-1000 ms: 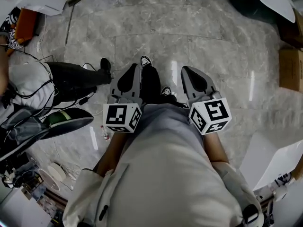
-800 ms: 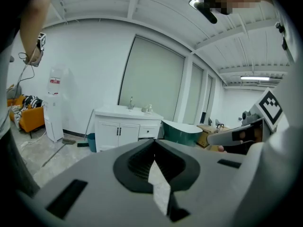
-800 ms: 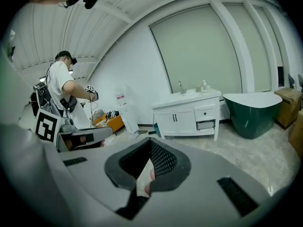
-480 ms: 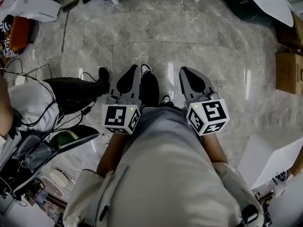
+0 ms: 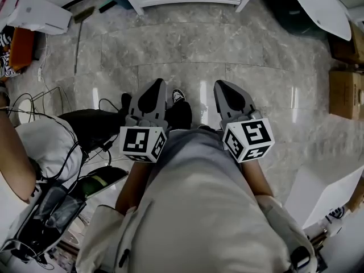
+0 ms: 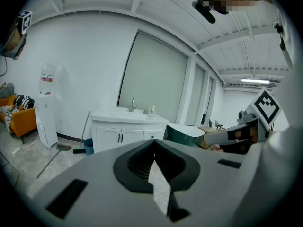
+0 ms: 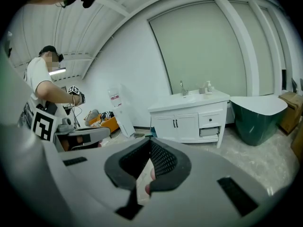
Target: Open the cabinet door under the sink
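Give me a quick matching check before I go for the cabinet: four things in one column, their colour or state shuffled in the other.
Things:
1. cabinet doors
2. tub
3. water dispenser
4. left gripper

Colour or state:
A. dark green sides
B. jaws together, nothing held
C. closed, black handles
D. tall and white, freestanding

Pairs: 1-C, 2-A, 3-D, 4-B
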Motion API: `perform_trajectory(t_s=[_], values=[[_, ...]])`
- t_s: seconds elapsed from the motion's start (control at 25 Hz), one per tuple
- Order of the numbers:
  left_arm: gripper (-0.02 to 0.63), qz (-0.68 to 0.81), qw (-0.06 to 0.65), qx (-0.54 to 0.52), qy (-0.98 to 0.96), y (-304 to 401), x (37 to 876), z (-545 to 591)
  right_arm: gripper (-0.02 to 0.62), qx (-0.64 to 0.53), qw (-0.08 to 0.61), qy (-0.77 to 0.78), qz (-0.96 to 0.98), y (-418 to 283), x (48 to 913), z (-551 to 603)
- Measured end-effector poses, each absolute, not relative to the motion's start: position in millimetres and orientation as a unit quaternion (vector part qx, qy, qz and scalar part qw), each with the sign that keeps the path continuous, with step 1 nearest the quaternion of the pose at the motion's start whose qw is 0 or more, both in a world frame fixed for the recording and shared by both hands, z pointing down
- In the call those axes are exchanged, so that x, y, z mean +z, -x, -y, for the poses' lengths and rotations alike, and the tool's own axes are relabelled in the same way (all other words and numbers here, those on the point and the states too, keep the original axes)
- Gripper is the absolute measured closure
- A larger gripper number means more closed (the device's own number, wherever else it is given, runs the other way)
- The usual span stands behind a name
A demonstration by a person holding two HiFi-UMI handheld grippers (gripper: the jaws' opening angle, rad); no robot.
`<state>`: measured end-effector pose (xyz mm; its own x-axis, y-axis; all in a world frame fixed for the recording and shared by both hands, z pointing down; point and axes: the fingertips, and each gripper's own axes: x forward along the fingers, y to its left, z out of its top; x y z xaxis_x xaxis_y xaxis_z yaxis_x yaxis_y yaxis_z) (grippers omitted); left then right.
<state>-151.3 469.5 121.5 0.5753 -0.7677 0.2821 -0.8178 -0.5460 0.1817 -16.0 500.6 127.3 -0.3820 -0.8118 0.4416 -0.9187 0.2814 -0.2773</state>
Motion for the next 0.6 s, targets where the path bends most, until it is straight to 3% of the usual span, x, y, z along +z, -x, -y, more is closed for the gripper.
perform_trajectory(t_s=[0.6], values=[[0.604, 0.440, 0.141, 0.057, -0.885, 176.3, 98.9, -384.0, 0.586, 0.206, 0.098, -0.573, 0.787, 45.9, 104.6, -415.3]])
